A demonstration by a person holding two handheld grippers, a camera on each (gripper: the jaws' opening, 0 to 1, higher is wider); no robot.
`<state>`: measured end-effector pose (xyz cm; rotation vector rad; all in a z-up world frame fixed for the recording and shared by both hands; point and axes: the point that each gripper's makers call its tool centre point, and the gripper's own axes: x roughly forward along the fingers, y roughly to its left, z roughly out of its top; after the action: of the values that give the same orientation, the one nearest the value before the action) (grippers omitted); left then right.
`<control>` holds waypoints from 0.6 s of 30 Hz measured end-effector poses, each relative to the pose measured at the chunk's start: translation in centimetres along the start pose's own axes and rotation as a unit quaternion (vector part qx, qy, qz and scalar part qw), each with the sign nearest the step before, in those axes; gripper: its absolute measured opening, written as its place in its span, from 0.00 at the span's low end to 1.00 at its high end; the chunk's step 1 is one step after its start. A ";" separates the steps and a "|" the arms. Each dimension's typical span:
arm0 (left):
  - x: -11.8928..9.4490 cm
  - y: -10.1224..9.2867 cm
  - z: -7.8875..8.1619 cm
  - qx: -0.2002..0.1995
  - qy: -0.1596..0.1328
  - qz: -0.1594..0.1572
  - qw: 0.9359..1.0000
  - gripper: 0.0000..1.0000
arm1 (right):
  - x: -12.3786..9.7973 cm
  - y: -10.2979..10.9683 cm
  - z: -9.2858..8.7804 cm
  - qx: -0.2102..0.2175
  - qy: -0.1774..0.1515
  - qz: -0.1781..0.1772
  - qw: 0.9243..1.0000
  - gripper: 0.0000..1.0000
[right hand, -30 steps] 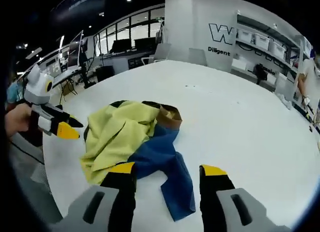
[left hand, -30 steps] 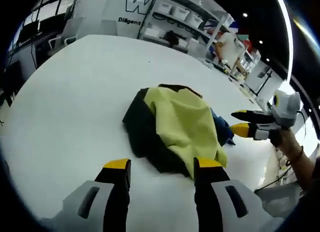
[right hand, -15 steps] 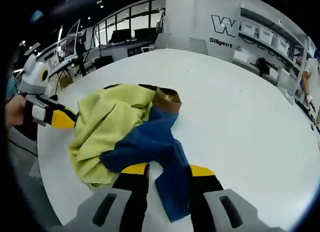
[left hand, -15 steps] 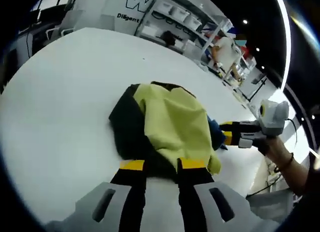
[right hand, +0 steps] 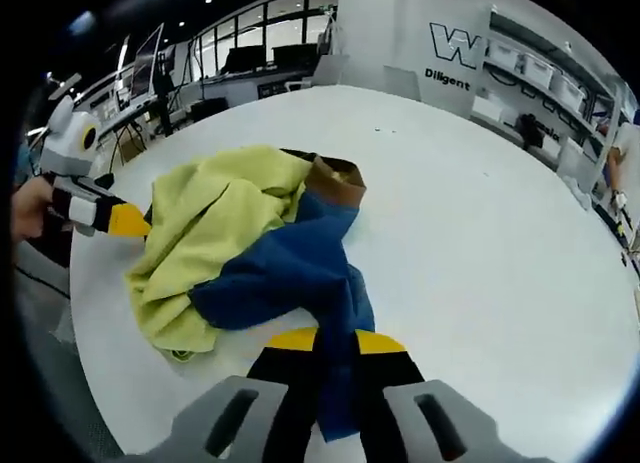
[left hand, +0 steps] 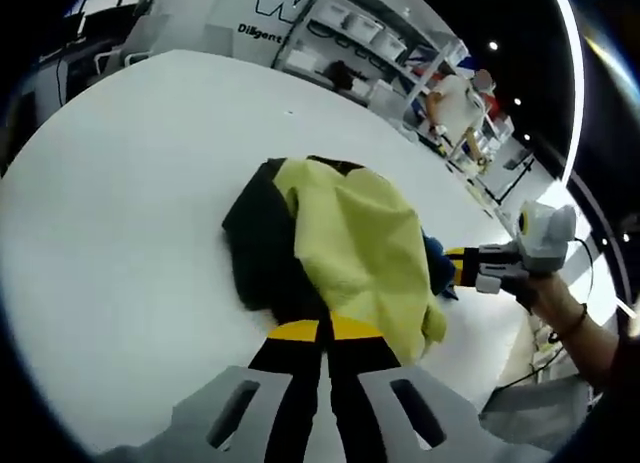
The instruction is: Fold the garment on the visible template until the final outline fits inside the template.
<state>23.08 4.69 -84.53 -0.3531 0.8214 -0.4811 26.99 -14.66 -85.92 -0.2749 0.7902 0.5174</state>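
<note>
Both grippers pinching a crumpled garment on a white table

The rumpled yellow, black and blue cloth garment [left hand: 335, 248] lies bunched near the edge of the round white table [left hand: 120, 203], no template outline discernible. The left gripper [left hand: 323, 331] has its jaws closed on the near black-and-yellow edge; the right gripper [right hand: 322, 340] is clamped on the blue sleeve-like flap [right hand: 300, 273], apparently so the two can pull the cloth flat before folding

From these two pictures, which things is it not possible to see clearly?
- Template: none can be made out on the table in either view.
- Garment, right gripper view: its underside is hidden by its own bunched folds.
- Right gripper: its tips are covered by blue cloth.
- Left gripper: what it pinches is hidden between the closed jaws.
</note>
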 end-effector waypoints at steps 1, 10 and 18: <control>-0.1 0.0 0.1 -0.002 -0.001 -0.001 1.000 0.00 | 0.0 -0.1 0.0 -0.004 0.001 -0.002 1.000 0.00; -1.5 0.1 2.1 0.019 -0.031 -0.003 0.999 0.00 | -1.4 -2.0 0.5 -0.015 -0.006 -0.031 0.999 0.00; -2.7 2.3 2.8 0.062 -0.018 0.034 0.997 0.00 | -2.9 -4.1 0.3 0.008 -0.007 -0.054 0.999 0.00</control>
<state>24.32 8.40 -82.24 -0.2179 0.7623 -0.4577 27.65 -18.92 -83.37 -0.2963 0.7616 0.4112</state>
